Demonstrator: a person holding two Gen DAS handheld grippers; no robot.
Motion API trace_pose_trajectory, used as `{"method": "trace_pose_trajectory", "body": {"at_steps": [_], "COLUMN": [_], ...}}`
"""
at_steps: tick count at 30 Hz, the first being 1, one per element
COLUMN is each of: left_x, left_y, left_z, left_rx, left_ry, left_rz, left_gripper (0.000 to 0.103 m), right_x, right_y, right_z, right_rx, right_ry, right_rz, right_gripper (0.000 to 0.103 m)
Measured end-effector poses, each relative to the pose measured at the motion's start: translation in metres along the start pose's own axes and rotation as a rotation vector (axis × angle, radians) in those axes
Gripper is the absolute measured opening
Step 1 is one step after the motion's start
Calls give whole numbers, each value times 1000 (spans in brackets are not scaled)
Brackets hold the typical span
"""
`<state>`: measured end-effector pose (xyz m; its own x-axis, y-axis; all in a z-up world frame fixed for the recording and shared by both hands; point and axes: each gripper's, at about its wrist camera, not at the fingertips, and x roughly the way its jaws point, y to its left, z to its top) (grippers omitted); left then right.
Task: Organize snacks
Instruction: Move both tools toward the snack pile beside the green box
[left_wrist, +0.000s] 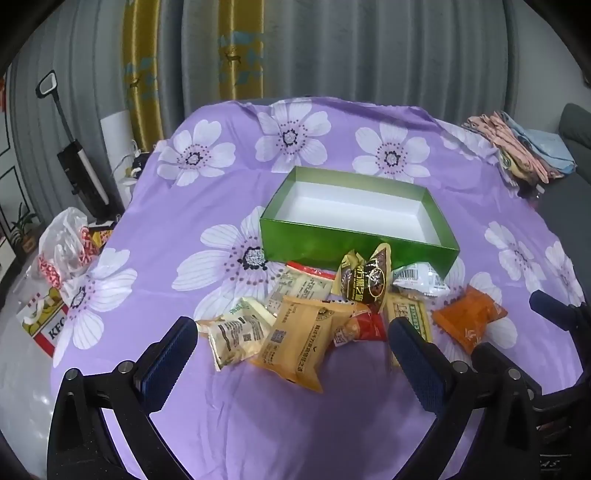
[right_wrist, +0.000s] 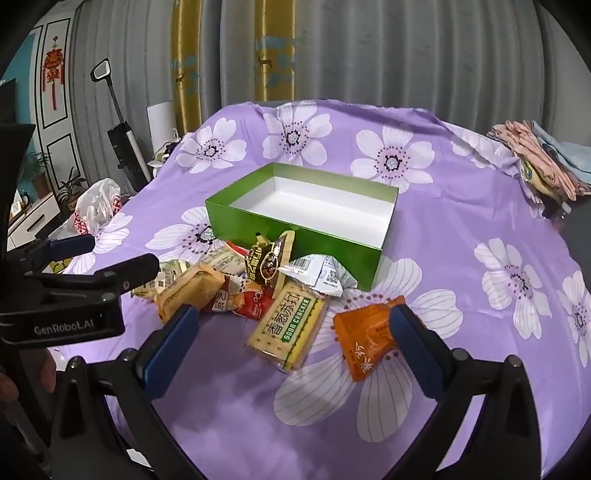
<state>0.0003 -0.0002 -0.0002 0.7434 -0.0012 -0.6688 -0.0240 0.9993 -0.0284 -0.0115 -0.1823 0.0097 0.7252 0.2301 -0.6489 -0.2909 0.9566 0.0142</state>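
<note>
While both grippers hang over the near edge of the cloth, the scene reads so:

Left gripper (left_wrist: 291, 347): fingers spread as wide as they go, nothing between the pads; low in the left wrist view, tilted down toward the snack pile.

Right gripper (right_wrist: 293, 328): fingers equally wide, gripping nothing; the cracker pack and the orange packet lie on the cloth in the gap between them, right wrist view.

Box (left_wrist: 334, 236): green outside, white inside, open-topped, centre of frame, just beyond the snacks.

Snacks: all on the cloth, heaped against the box's near wall.

Cracker pack (right_wrist: 288, 325): green and cream, lower centre of the right wrist view.

Orange packet (right_wrist: 364, 336): right end of the pile, apart from the rest.

Yellow packet (left_wrist: 301, 338): lower centre of the left wrist view, overlapping a cream packet (left_wrist: 234, 332) to its left.

Dark packet (left_wrist: 365, 280): on top of the heap, leaning at the box.

Cloth (left_wrist: 332, 424): purple with white flowers, covering the whole surface.

Folded clothes (left_wrist: 517, 147): upper right.

Plastic bag (left_wrist: 66, 247): left edge.
</note>
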Motion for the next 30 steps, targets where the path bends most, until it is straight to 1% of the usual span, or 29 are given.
{"method": "trace_pose_trajectory", "body": {"at_steps": [10,12,23,24,26,30], "left_x": [1,8,15,17,21,31], "left_y": [7,-1,-3,-3,2,15], "left_z": [-5,-4,-5,-7,-7,-12], "left_rx": [-6,-4,0,0,-17,-62], "left_ry": [22,21,41,33,52,98], "left_rz": [-9,-10,-24,-27,-65,-187], "left_gripper": [102,102,102,102,102,102], "right_x": [3,4,13,14,15,17], "right_y": [0,0,-5,-6,-8,-15], "right_z": [1,1,-3,-3,-4,-8], "right_rx": [-3,-1,17,19,21,22], "right_ry": [17,20,44,44,47,54], "right_rz": [-1,-2,-7,-6,-3,11], "right_gripper": [103,103,103,103,103,103]}}
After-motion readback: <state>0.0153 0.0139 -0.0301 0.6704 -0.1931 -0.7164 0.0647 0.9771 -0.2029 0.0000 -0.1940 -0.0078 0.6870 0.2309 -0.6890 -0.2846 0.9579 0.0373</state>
